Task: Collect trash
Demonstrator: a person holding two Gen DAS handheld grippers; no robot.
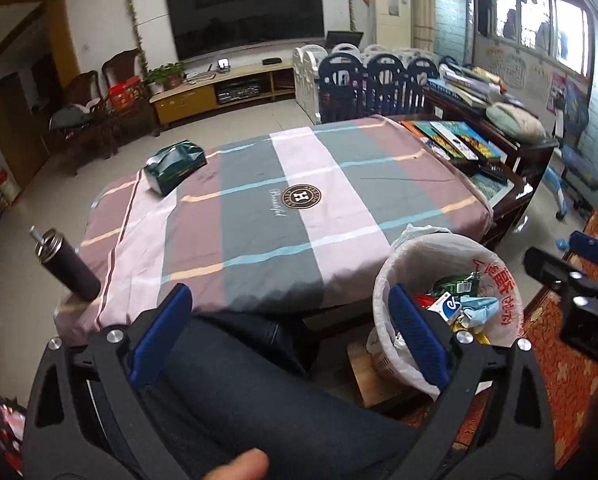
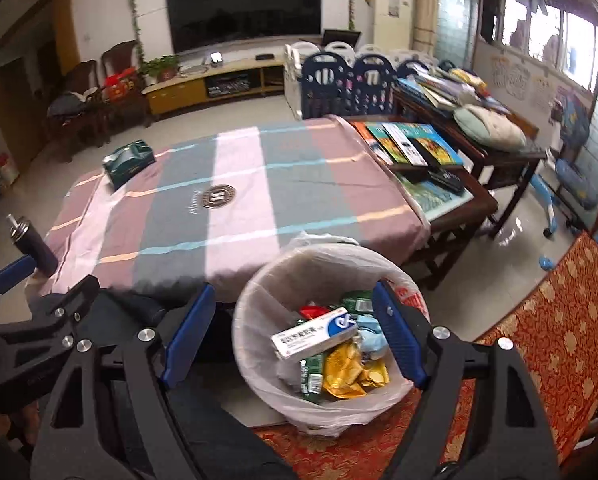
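Both the left gripper [image 1: 291, 332] and right gripper [image 2: 295, 334] hung released, empty, by the lined waste bin [image 2: 259, 300] holding wrappers; the drop-off step looked finished, with the table's striped cloth [image 1: 259, 184] apparently cleared, so checking for leftovers seemed next.

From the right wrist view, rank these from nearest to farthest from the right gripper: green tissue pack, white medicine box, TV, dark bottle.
1. White medicine box: in the lined bin, just below the open right gripper.
2. Dark bottle: at the table's near left corner.
3. Green tissue pack: at the table's far left.
4. TV: on the back wall.
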